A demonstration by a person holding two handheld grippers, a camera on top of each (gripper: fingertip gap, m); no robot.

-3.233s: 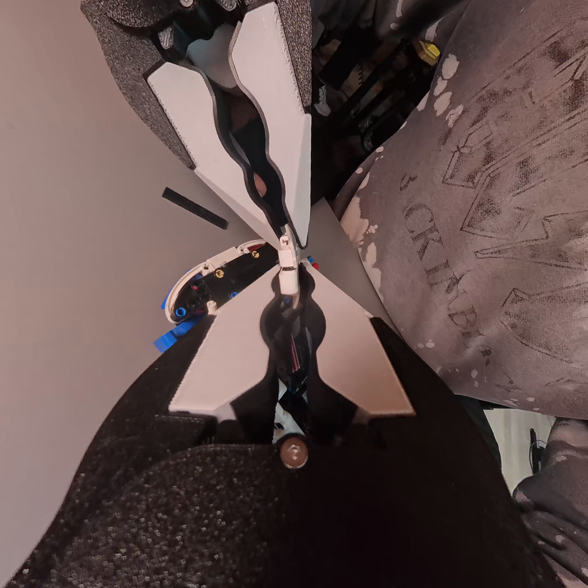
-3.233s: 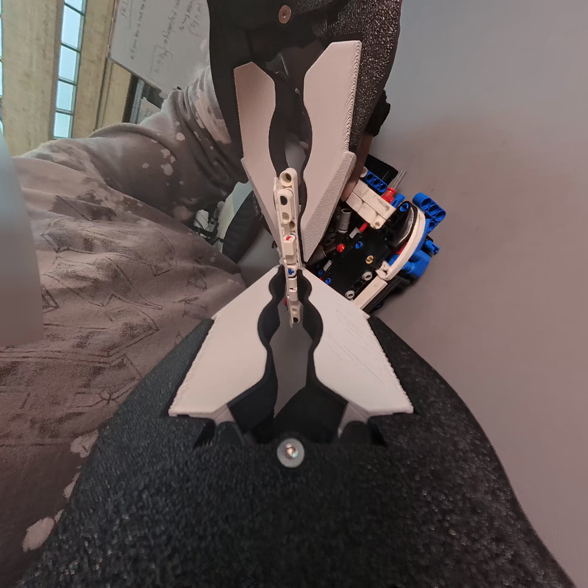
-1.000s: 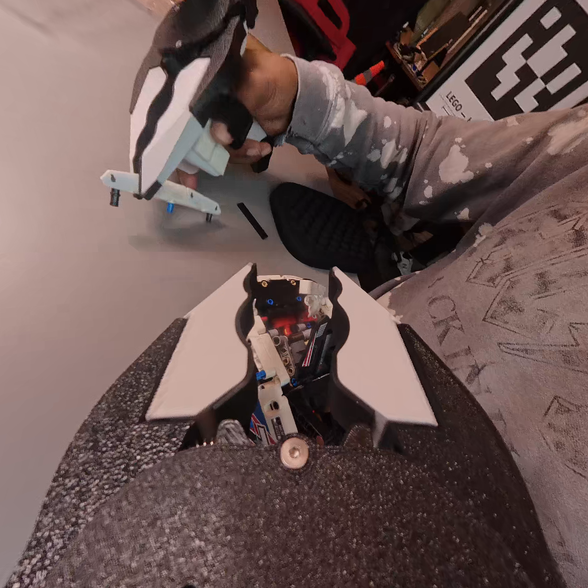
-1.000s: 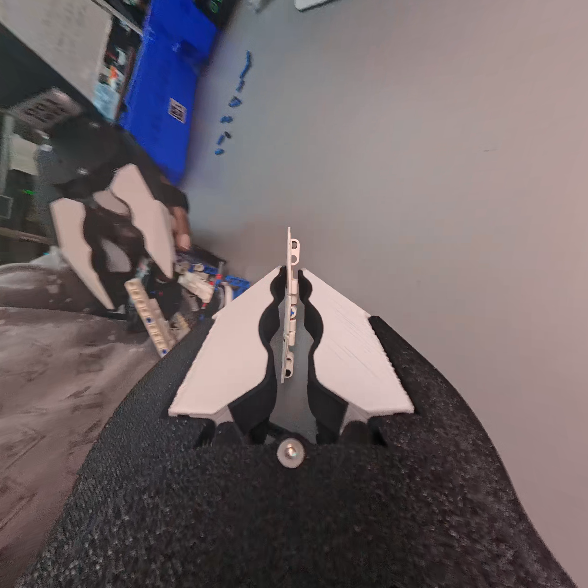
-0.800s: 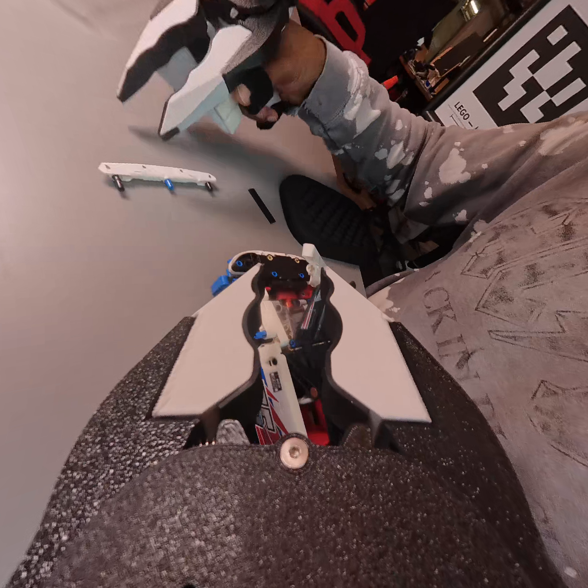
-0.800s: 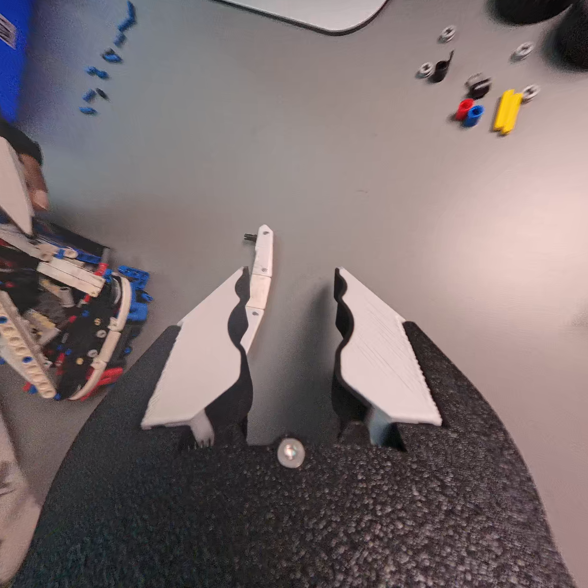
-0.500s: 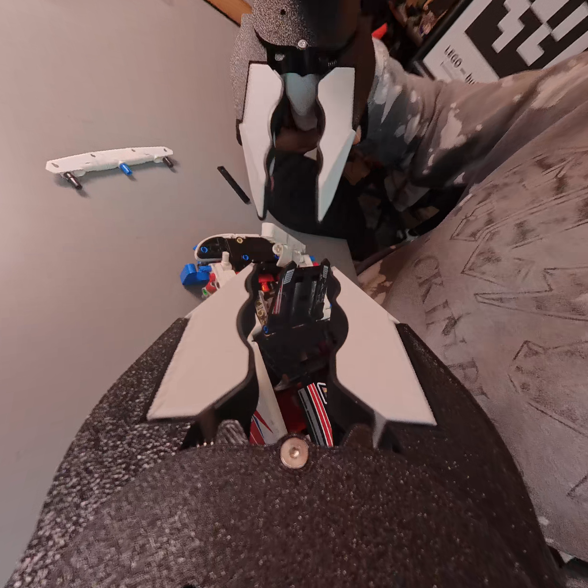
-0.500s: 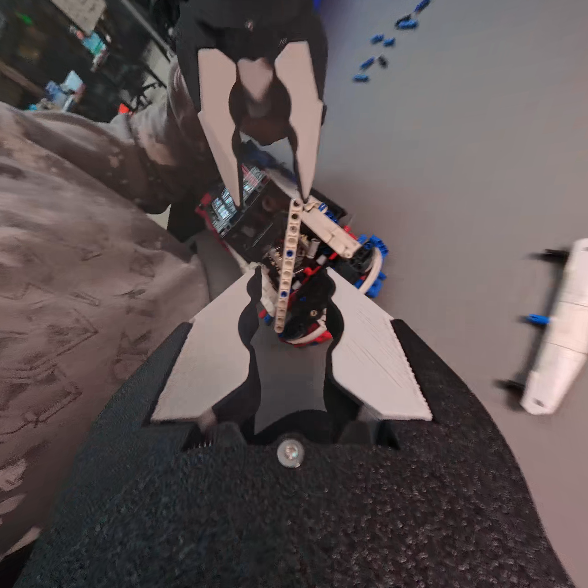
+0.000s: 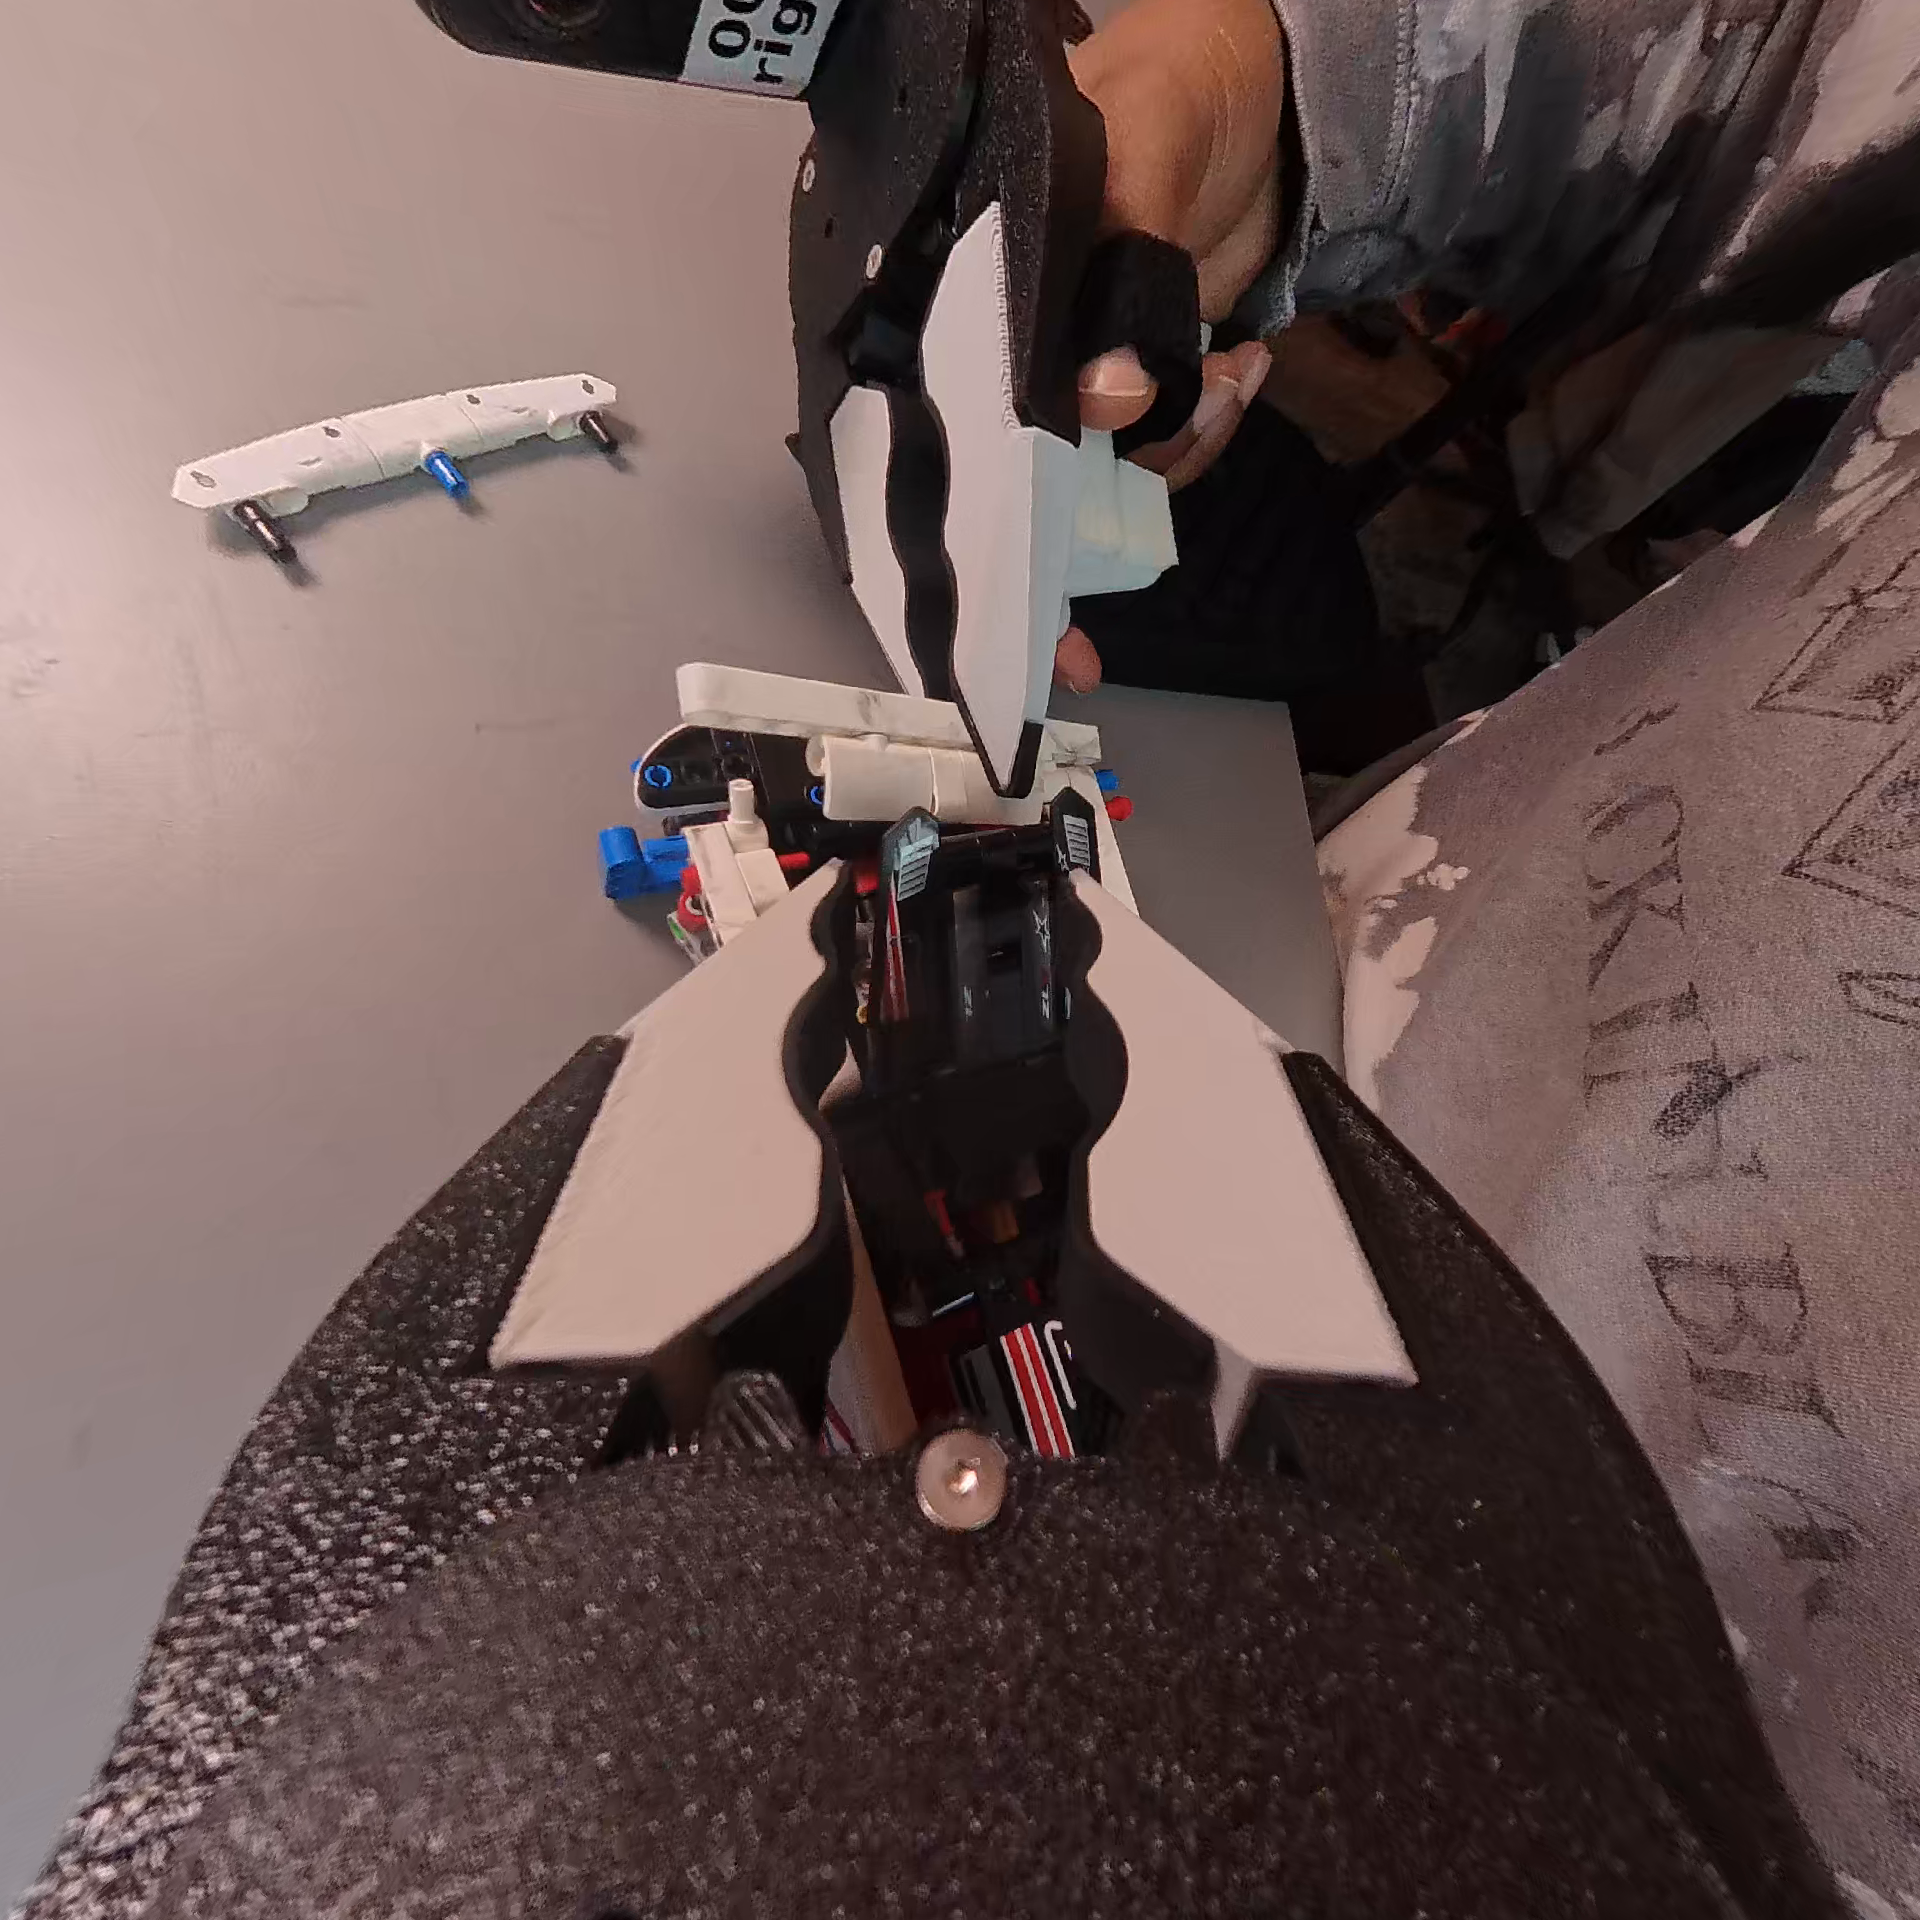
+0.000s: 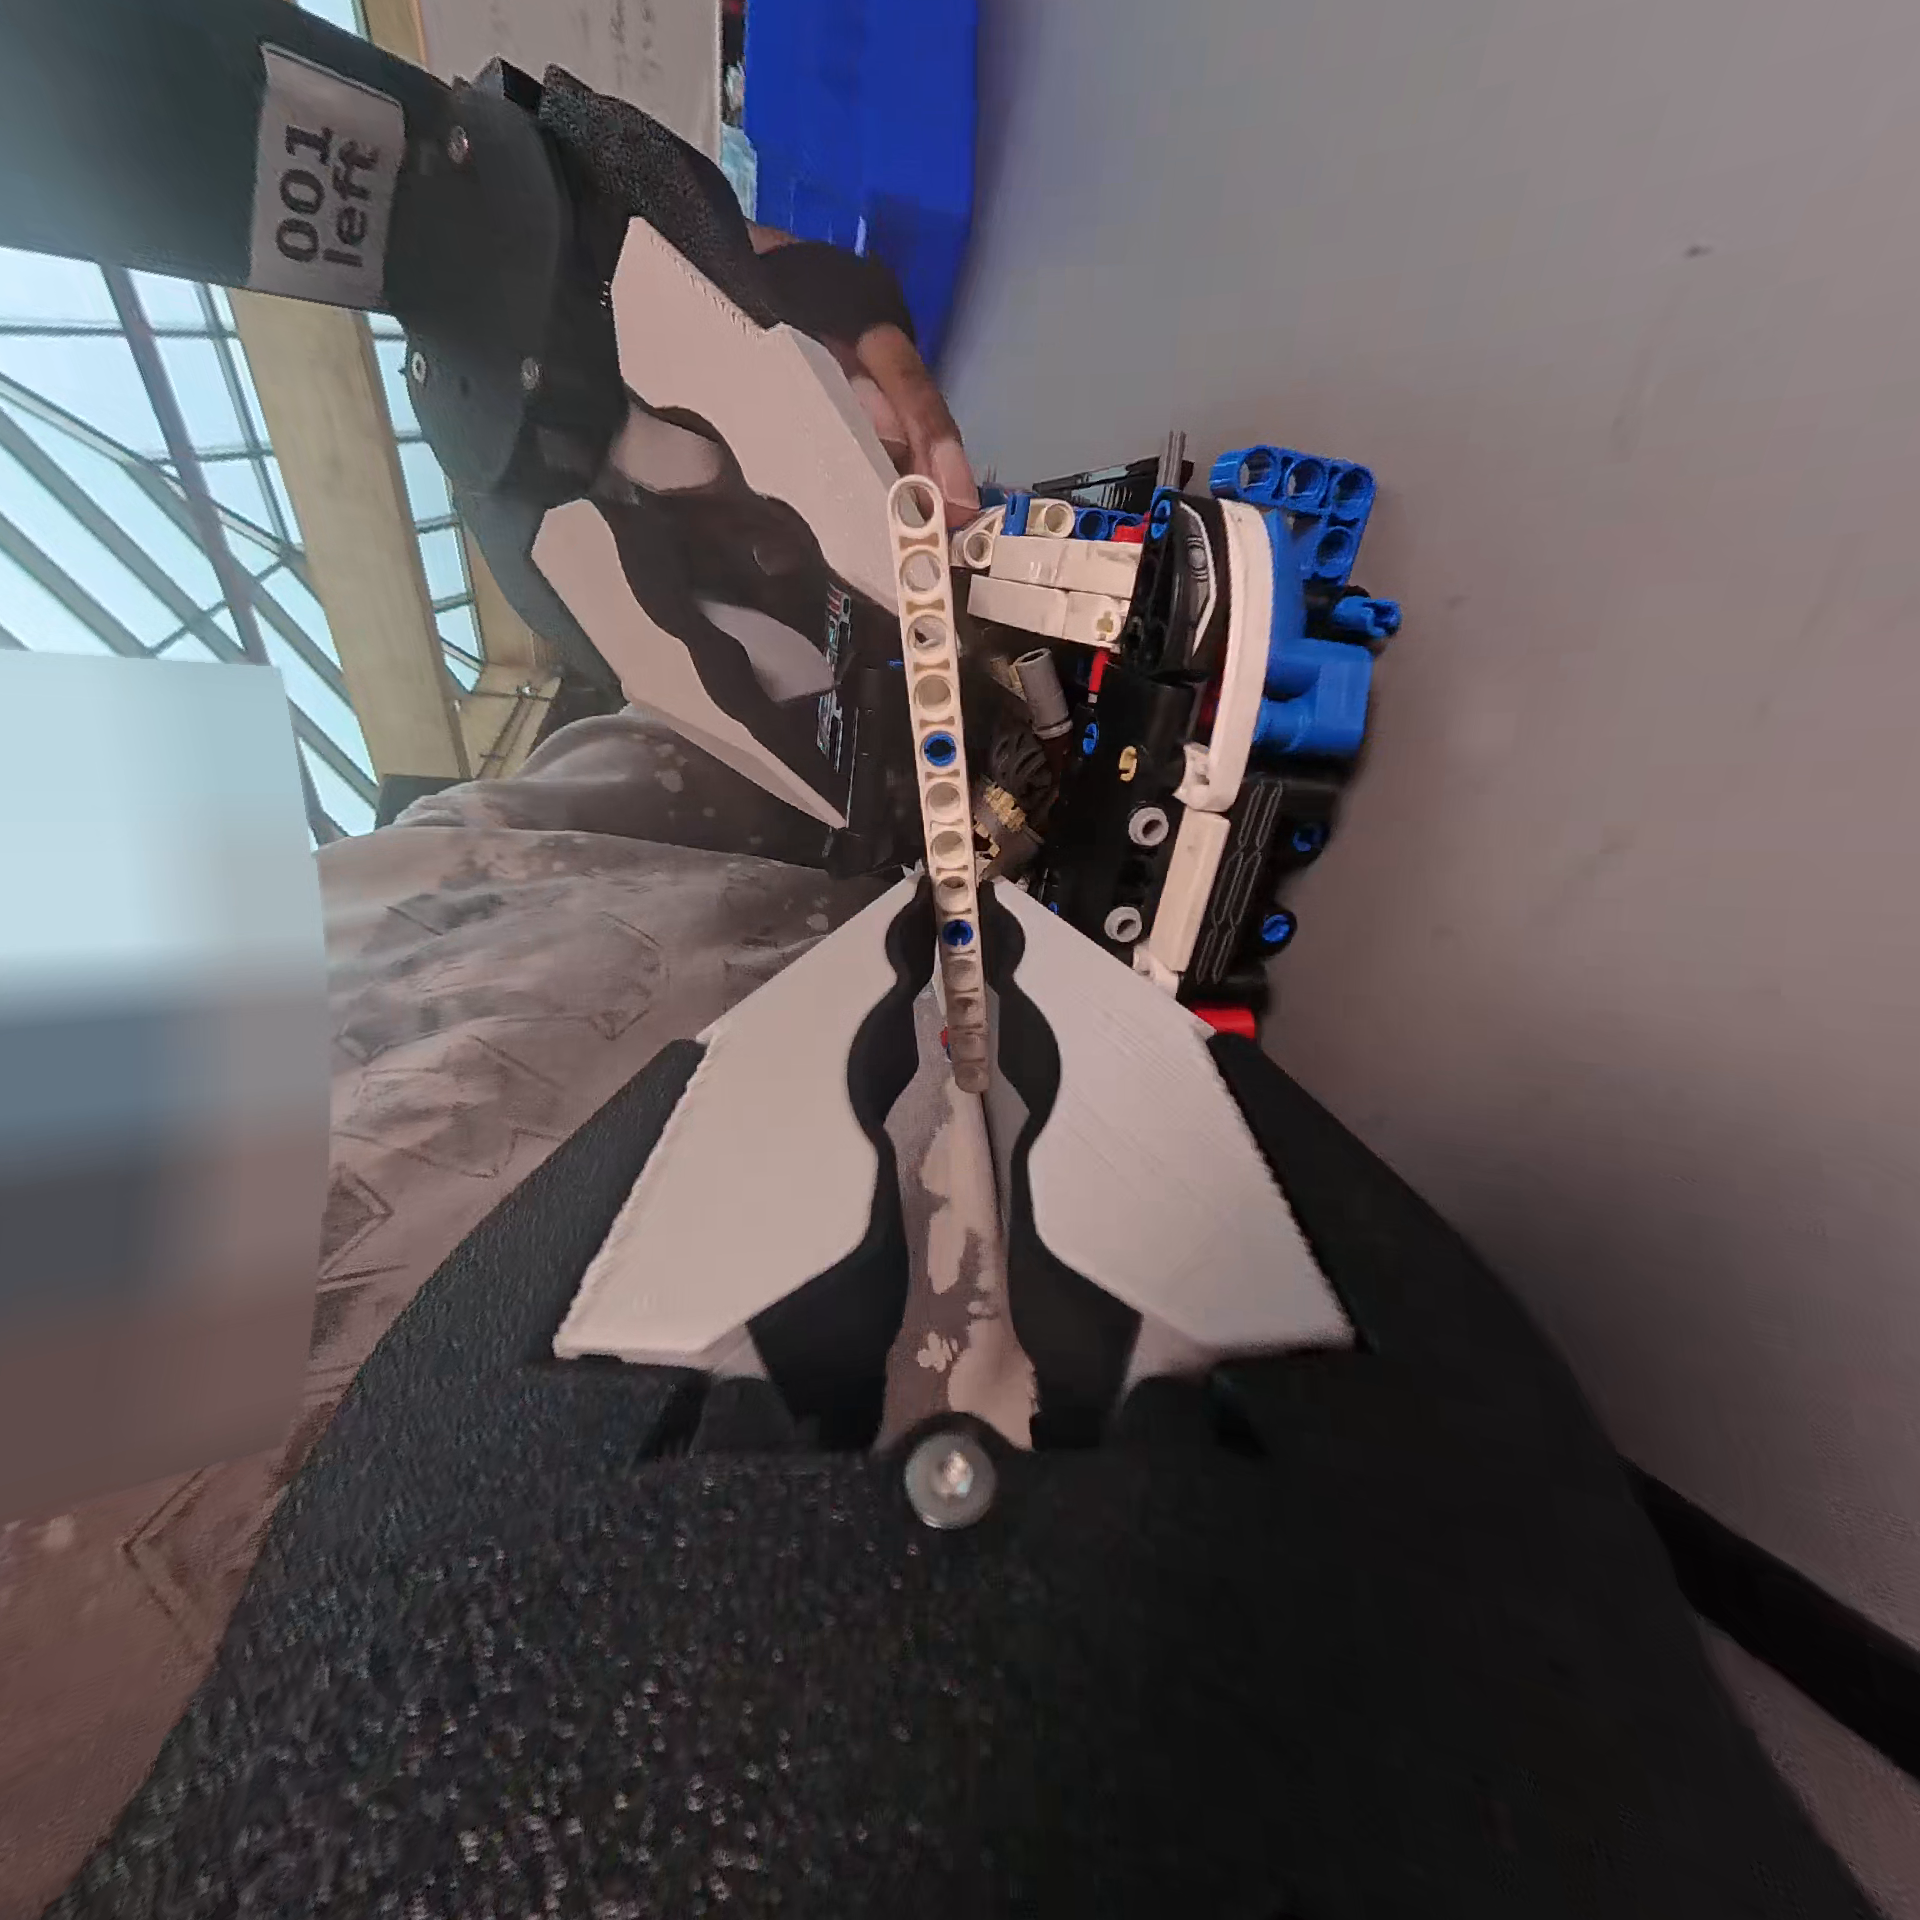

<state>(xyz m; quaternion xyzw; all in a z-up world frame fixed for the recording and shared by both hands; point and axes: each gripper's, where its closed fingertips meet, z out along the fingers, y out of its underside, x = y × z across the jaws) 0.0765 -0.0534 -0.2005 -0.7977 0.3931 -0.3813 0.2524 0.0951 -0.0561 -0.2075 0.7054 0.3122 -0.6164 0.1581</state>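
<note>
My left gripper (image 9: 956, 873) is shut on a brick-built model car (image 9: 977, 966), black with white, red and blue parts, and holds it by its black body at the table's near edge. My right gripper (image 10: 956, 888) is shut on a long white holed beam (image 10: 935, 665) that stands out from the car (image 10: 1195, 727). In the left wrist view the right gripper (image 9: 1003, 774) comes down from above onto the car's white top. In the right wrist view the left gripper (image 10: 868, 665) grips the car's black panel at upper left.
A white strip with black and blue pins (image 9: 395, 452) lies on the grey table (image 9: 312, 831), far left of the car. The table edge (image 9: 1299, 831) and a person's grey sweatshirt (image 9: 1662, 1039) are at right. A blue bin (image 10: 862, 156) stands behind. The tips of both grippers are at nearly the same place.
My right gripper laid the white strip on the table, opened, swung back to the car and shut on the white beam. My left gripper kept hold of the car.
</note>
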